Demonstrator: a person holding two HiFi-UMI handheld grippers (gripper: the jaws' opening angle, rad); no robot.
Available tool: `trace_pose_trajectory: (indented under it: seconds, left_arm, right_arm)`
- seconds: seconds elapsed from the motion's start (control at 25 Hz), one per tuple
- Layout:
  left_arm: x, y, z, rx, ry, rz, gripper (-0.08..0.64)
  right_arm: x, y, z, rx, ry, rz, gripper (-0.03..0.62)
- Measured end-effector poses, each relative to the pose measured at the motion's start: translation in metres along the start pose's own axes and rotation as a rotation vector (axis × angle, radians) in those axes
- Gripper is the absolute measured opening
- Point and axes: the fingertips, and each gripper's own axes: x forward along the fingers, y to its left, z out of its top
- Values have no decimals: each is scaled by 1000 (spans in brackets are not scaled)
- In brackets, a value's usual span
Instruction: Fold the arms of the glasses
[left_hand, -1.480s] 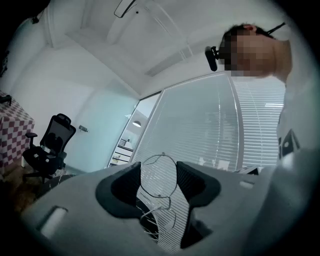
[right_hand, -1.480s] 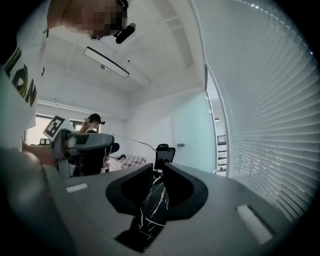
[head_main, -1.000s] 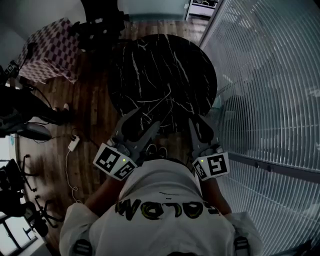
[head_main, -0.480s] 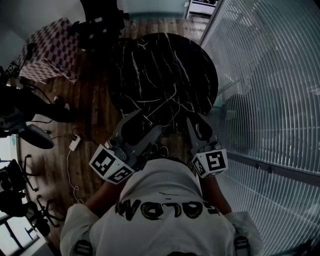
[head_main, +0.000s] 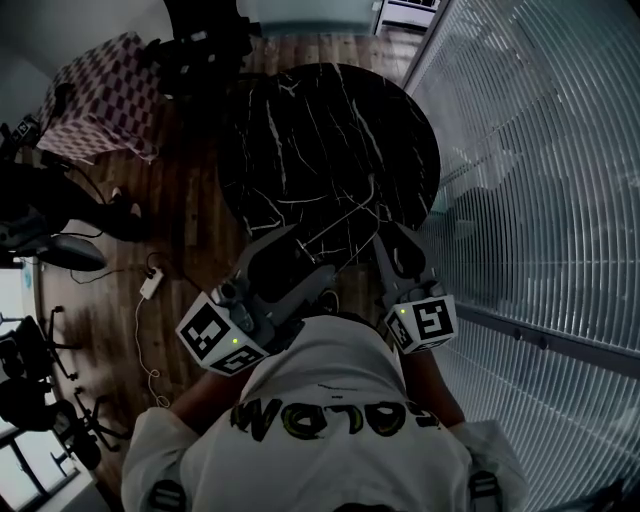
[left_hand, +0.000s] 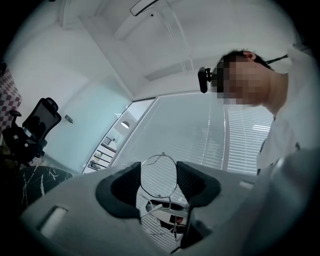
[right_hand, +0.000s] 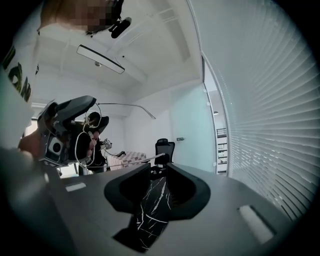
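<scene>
The thin wire-rimmed glasses (head_main: 340, 218) hang over the near edge of the black marble table (head_main: 320, 130). My left gripper (head_main: 300, 252) is shut on a lens rim; in the left gripper view the round wire rim (left_hand: 161, 155) sits between its pads (left_hand: 158, 180). One long arm (right_hand: 135, 161) of the glasses stretches from the left gripper (right_hand: 70, 120) across to my right gripper (right_hand: 157, 175). The right jaws have just been opening and stand open. The arm's tip lies at their fingertips without being pinched. In the head view the right gripper (head_main: 382, 235) is just right of the glasses.
A checkered box (head_main: 100, 95) stands on the wooden floor at the back left. Office chairs (head_main: 40, 250) and a cable with an adapter (head_main: 148, 288) lie to the left. Slatted blinds (head_main: 540, 150) run close along the right side of the table.
My left gripper has lifted and tilted with the glasses, and the glasses' arm now reaches farther toward the right gripper. The right gripper has stayed nearly in place.
</scene>
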Motion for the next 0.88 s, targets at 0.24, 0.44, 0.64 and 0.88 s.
trace_pose_trajectory:
  seconds: [0.24,0.44,0.64,0.88]
  left_arm:
    - [-1,1,-6,4,20,-10,227]
    - [-2,5,-10,8,35,-10,227]
    - [-4,6,-13,5,51,-12,227]
    - [-6,7,-16,14,64,-3,227]
  right_arm:
    - [3,5,4,-6,-12,10,98]
    - [7,12,10,0,-21,24,98]
    - [9,21,13,28,-35,51,98]
    - [10,33,15,47,-50,94,98]
